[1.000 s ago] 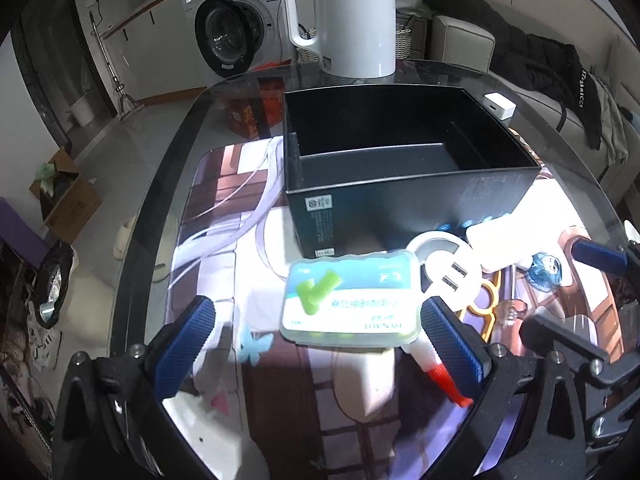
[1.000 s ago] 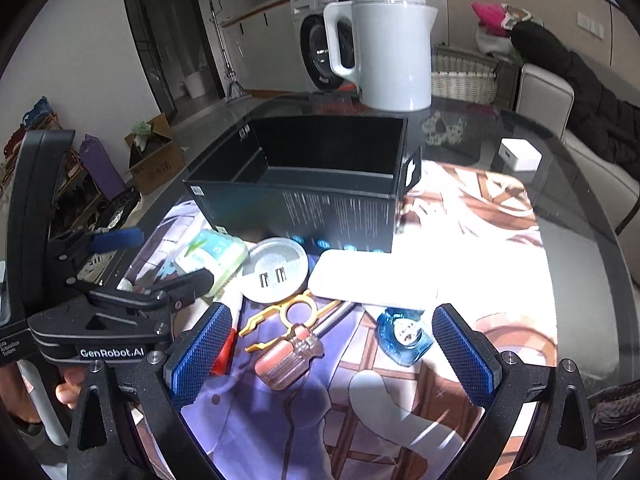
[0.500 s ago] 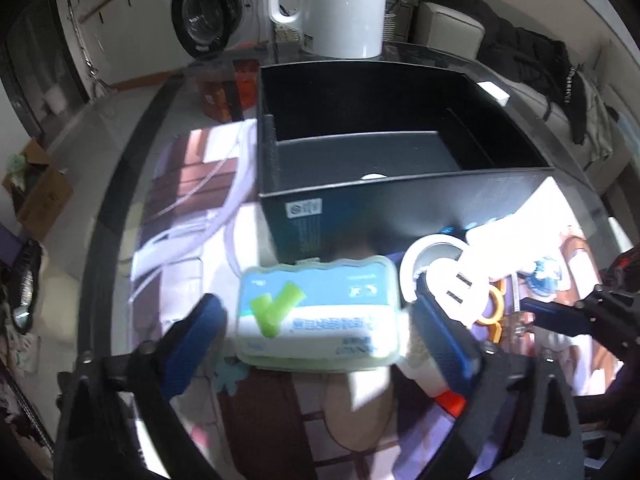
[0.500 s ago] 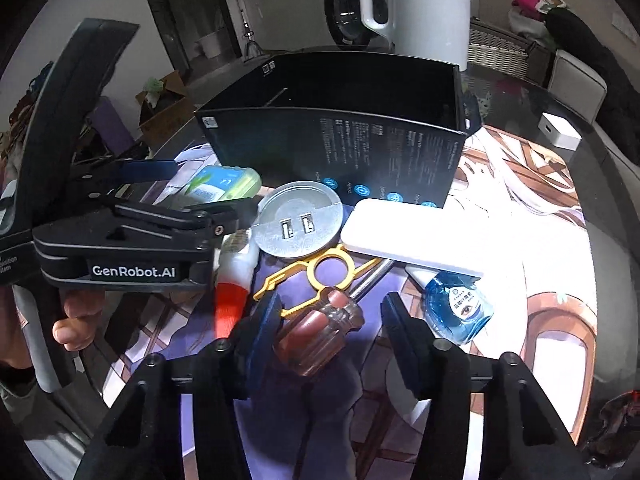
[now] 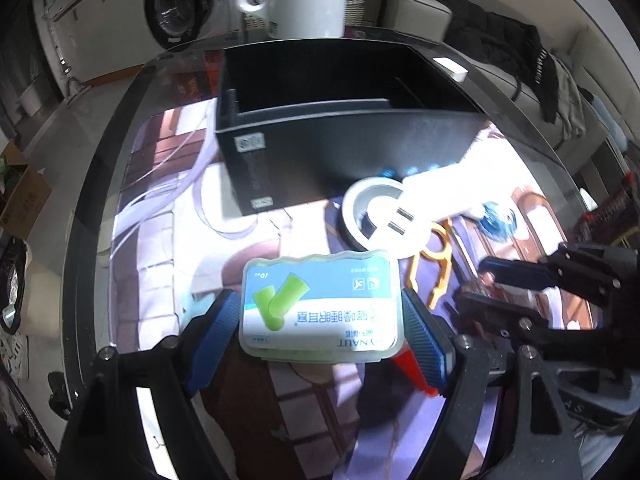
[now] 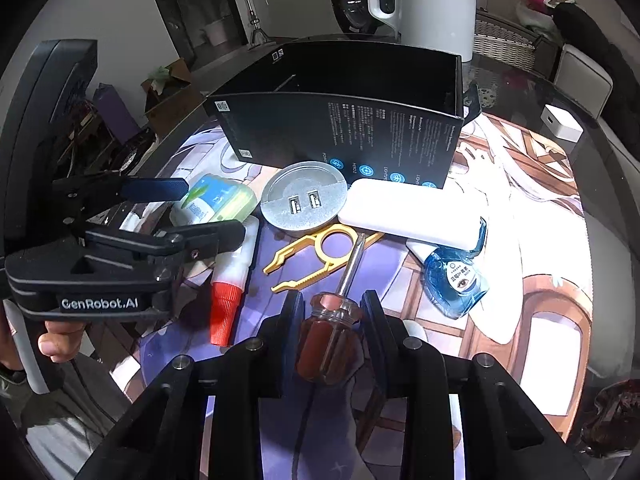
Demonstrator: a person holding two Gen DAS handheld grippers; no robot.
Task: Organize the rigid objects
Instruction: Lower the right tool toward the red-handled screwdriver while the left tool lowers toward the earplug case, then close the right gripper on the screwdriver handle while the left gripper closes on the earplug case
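Note:
My left gripper [image 5: 320, 320] is shut on a clear earplug box [image 5: 320, 306] with a green-and-blue label; the box also shows in the right wrist view [image 6: 218, 200] between the left gripper's blue pads. My right gripper [image 6: 330, 320] is shut on the red-brown handle of a screwdriver [image 6: 326, 340], whose shaft points toward the black open box [image 6: 352, 120]. The black box [image 5: 340, 128] stands just behind the loose items in the left wrist view.
On the printed mat lie a round silver USB hub [image 6: 304, 200], a white power bank [image 6: 412, 214], a yellow plastic tool [image 6: 316, 252], a white glue bottle with a red cap [image 6: 230, 280] and a blue eye-drop bottle [image 6: 456, 280]. A white kettle [image 6: 432, 0] stands behind the box.
Both grippers have closed: the left onto the earplug box, the right onto the screwdriver handle. Both have moved in closer to the items.

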